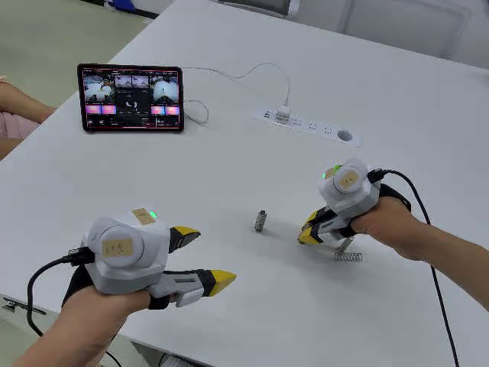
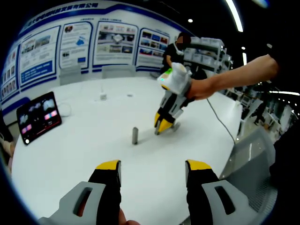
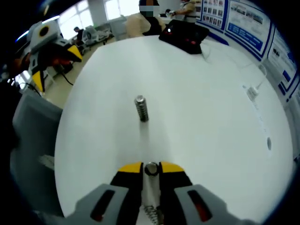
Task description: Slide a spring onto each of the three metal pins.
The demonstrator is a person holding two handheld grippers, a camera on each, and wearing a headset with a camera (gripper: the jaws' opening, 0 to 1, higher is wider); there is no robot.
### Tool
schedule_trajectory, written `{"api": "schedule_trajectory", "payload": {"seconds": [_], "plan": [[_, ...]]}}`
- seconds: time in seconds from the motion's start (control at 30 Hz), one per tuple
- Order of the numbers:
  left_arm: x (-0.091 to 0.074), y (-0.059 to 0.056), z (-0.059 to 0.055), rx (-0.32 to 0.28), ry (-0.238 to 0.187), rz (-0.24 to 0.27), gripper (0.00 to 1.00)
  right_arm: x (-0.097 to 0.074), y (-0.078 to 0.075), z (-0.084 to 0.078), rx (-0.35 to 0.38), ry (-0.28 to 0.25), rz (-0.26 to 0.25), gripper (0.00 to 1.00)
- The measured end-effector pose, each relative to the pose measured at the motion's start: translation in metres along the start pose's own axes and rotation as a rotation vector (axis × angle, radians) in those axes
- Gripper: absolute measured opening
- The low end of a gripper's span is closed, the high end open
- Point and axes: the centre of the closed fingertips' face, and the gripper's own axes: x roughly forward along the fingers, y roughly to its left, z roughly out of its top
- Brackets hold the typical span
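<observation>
On the white counter [image 1: 229,168], the right claw [image 3: 151,168] pinches what looks like a small silver metal pin [image 3: 151,169] beside a coiled wire spring [image 1: 348,256], left claw [image 2: 153,166] spread; a weak squeeze could drop it.

- The table [image 1: 229,46] is one wide white top, plain and matte.
- A tablet [image 1: 130,97] stands propped at the far left, its screen lit.
- A white power strip [image 1: 307,126] lies flat toward the far side. A white cable [image 1: 267,64] is plugged into it and arcs back to the tablet.
- Near the middle a short metal pin [image 1: 260,221] stands upright, with a fitted spring [image 3: 143,112] round its shaft.
- A loose spring [image 1: 348,257] lies on its side to the right of the pin — near it, not touching.
</observation>
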Motion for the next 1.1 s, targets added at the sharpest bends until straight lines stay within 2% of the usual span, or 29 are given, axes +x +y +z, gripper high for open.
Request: {"api": "schedule_trajectory", "payload": {"seconds": [0.1,0.3,0.53,0.67,0.77,1.1], "plan": [[0.0,0.0,0.0,-0.002,0.001,0.001,0.56,-0.003,0.001,-0.003,0.002,0.008,-0.007,0.2],[0.002,-0.002,0.002,0.005,0.004,-0.007,0.57,-0.014,-0.001,-0.007,0.055,-0.028,-0.024,0.26],[0.008,-0.007,0.007,0.016,0.003,-0.024,0.57,-0.031,-0.004,-0.007,0.117,-0.102,-0.07,0.33],[0.012,-0.01,0.008,0.027,0.006,-0.036,0.57,-0.041,-0.003,-0.002,0.182,-0.181,-0.088,0.36],[0.014,-0.012,0.011,0.034,0.005,-0.047,0.58,-0.048,0.0,0.0,0.221,-0.219,-0.087,0.41],[0.021,-0.016,0.016,0.061,0.007,-0.071,0.58,-0.065,0.003,-0.003,0.271,-0.3,-0.137,0.45]]}}
